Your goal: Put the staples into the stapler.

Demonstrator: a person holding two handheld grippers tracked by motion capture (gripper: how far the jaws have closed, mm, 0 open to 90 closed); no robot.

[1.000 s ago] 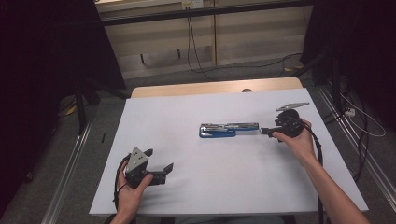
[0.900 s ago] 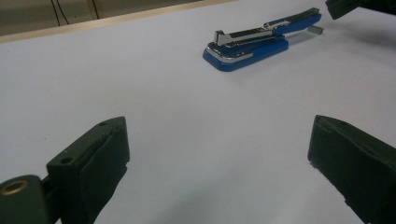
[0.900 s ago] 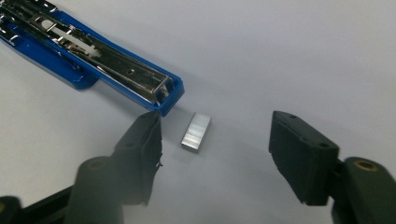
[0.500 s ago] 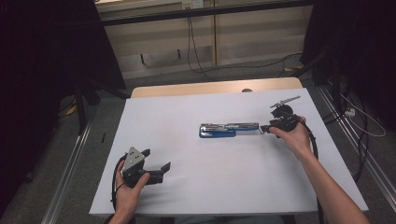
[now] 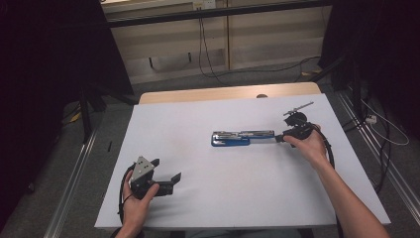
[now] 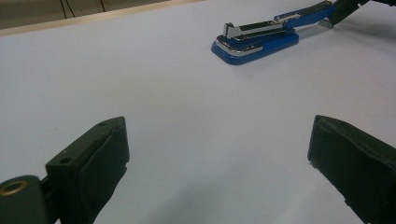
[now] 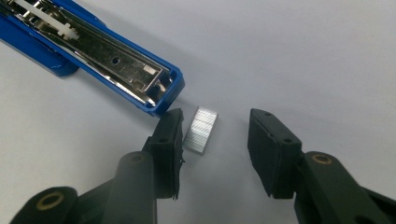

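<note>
Right hand-held gripper closing around staple strip, beside open stapler.

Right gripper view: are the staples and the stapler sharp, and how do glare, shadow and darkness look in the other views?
Right gripper view: staple strip crisp, with soft sheen; open stapler sharp, and its metal glints. Left gripper view: near tongs slightly soft, faint shadow on the white table. High view: table evenly lit, surroundings very dark.
</note>
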